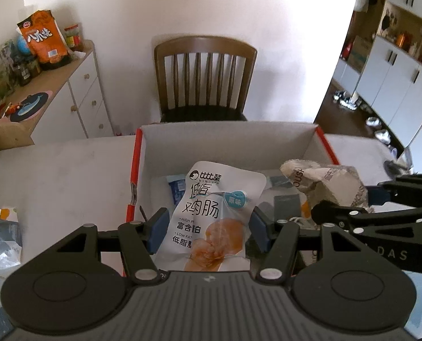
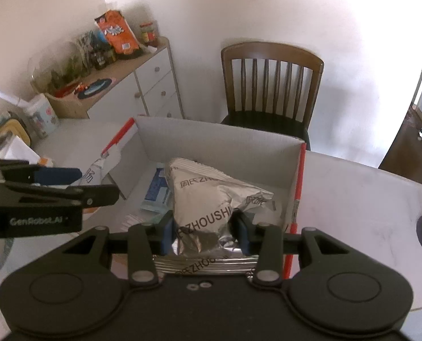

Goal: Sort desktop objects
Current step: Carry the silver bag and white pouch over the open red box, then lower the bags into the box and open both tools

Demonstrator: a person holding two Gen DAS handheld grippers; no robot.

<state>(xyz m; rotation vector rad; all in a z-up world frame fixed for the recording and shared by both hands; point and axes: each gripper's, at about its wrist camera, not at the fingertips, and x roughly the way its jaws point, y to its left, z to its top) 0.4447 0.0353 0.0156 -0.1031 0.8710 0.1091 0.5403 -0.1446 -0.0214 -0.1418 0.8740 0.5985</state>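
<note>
On the white table [image 1: 68, 164], a cardboard box [image 2: 216, 139] (blue packets [image 2: 157, 190] inside) sits below fingers pinching a sausage pouch [image 1: 211, 213] and foil bag [image 2: 211, 199].

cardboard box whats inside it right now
On the cardboard box floor lie a blue packet and a few other flat packets. The silver bag and white sausage pouch, each held over the box, cover the rest.

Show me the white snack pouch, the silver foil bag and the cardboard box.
white snack pouch [image 1: 211, 216]: left wrist view, printed front.
silver foil bag [image 2: 208, 199]: right wrist view, crinkled front.
cardboard box [image 2: 211, 139]: right wrist view, inner back wall.
</note>
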